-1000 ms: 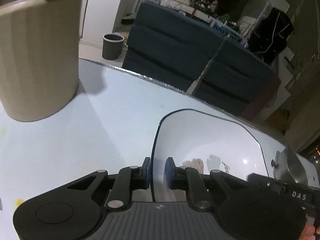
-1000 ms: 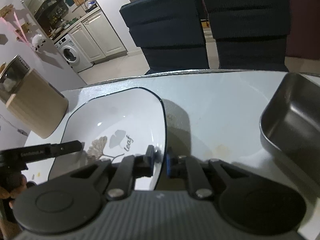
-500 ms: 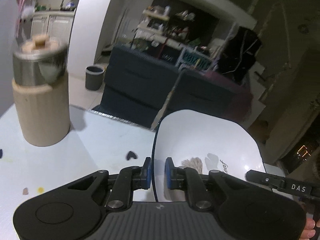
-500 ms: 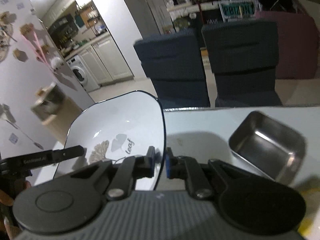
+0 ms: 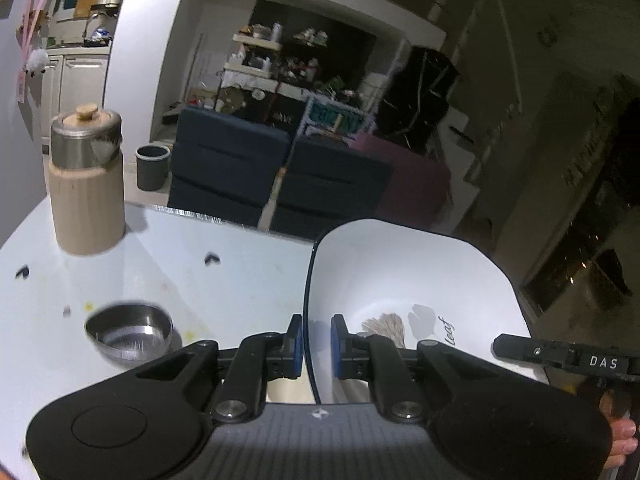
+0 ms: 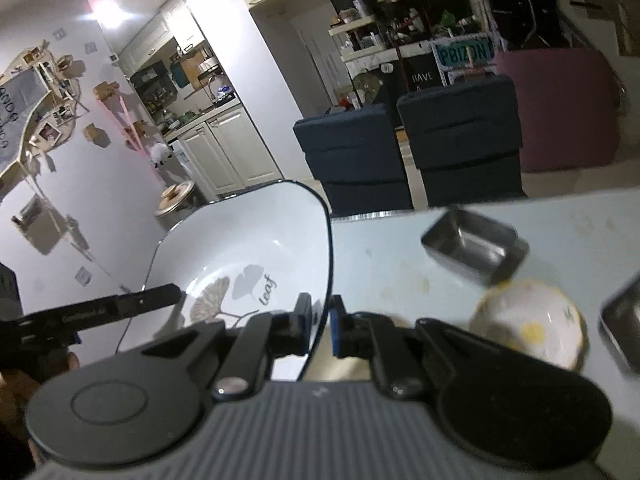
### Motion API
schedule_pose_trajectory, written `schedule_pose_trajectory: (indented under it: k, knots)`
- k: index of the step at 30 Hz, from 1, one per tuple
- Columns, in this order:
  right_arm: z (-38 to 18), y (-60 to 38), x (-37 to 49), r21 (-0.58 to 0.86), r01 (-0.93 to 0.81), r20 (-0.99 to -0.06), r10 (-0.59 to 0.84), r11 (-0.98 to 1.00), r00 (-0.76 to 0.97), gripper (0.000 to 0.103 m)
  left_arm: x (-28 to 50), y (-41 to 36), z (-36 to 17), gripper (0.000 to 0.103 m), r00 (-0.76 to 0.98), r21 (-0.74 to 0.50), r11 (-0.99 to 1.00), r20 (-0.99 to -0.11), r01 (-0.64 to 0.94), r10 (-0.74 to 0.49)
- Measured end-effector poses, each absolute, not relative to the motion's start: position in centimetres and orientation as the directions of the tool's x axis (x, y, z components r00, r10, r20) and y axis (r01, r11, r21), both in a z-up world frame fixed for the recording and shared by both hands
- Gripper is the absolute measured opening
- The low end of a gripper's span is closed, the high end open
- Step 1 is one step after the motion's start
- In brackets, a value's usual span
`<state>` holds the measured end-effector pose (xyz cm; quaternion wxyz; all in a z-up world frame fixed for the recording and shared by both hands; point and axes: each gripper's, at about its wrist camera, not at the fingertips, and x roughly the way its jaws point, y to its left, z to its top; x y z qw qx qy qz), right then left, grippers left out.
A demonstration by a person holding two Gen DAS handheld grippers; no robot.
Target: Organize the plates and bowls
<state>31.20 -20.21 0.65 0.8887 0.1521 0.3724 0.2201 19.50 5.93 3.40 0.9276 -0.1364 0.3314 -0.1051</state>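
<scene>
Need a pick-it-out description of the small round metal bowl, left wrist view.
Start at the white table, where the tall beige canister stands. Nearer the camera, left of the held white plate, sits the small round metal bowl: shiny steel, empty, unlike the patterned plate.

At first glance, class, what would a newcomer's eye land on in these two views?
First, the big white plate with a dark rim and a leaf print, held up between the left gripper and right gripper, each clamped on an edge. Below on the white table sit a small steel bowl, a wooden canister and a steel tray.
</scene>
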Motion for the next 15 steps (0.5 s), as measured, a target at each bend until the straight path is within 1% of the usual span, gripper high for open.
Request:
schedule_pose_trajectory:
  k: [7,11,15]
  knots:
    - [-1.2,-21.6,26.1,0.44,-0.242,-0.644,0.492,0.865,0.586,0.012,16.4,3.8,-0.1,0.014,0.702,-0.324,0.935,-0.633,0.142,-0.326]
    - [-3.1,-23.1,23.9,0.44,-0.21,-0.676,0.476,0.873,0.562,0.012,16.5,2.3,-2.7,0.013,0.652,-0.354,0.921,-0.662,0.162,-0.369]
    - [-5.3,-25.1,22.9,0.445,-0.167,-0.7,0.458,0.88,0.548,0.012,16.9,0.0,-4.8,0.013,0.612,-0.342,0.921,-0.693,0.187,-0.382]
